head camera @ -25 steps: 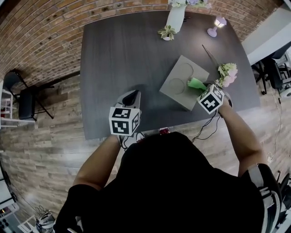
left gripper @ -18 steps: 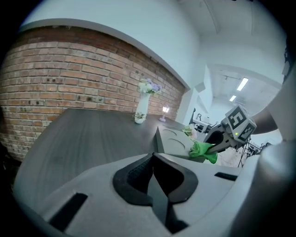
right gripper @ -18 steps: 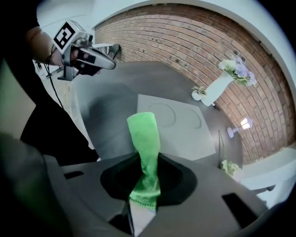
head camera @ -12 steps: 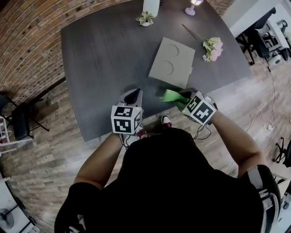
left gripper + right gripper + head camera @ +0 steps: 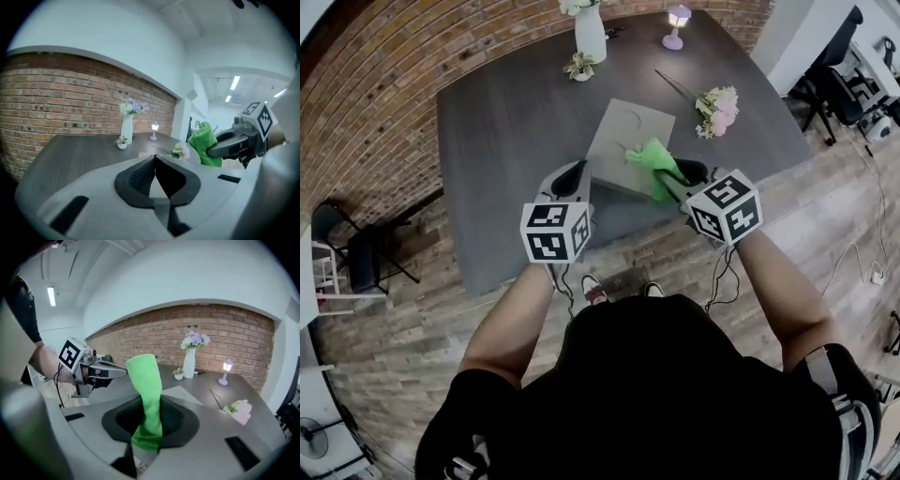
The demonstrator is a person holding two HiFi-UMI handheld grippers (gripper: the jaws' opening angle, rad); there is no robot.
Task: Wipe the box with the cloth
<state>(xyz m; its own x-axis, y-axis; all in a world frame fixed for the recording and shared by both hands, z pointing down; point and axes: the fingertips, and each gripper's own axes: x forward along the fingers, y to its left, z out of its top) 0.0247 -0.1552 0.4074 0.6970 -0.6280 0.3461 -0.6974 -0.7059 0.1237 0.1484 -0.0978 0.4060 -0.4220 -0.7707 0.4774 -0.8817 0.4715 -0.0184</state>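
The box (image 5: 619, 141), flat, pale grey and marked with two curved lines on its lid, lies on the dark table (image 5: 506, 122), turned cornerwise with its near edge close to the table's front edge. The green cloth (image 5: 654, 159) shows over the box's near right part. From the head view I cannot tell whether it touches the lid.

The right gripper (image 5: 668, 180) has the cloth. In the right gripper view its jaws are pinched on the lower end of the cloth (image 5: 146, 380), and the rest stands up out of the gripper (image 5: 149, 405) in a folded strip. The box (image 5: 182, 392) shows just behind it.

The left gripper (image 5: 574, 176) hangs just beside the box's near left corner. Its jaws are together at the tips with nothing between them, as the left gripper view shows (image 5: 154, 158). That view also shows the cloth (image 5: 205, 143) off to the right.

Right of the box, apart from it, lies a bunch of pink flowers (image 5: 717, 105). Beyond the box, near the table's far edge, stand a white vase (image 5: 590, 33), a small plant (image 5: 577, 66) and a little lit lamp (image 5: 677, 17). A brick wall (image 5: 375, 84) runs behind and to the left, and a black chair (image 5: 356, 248) stands on the wooden floor (image 5: 412, 319) well left of the box.
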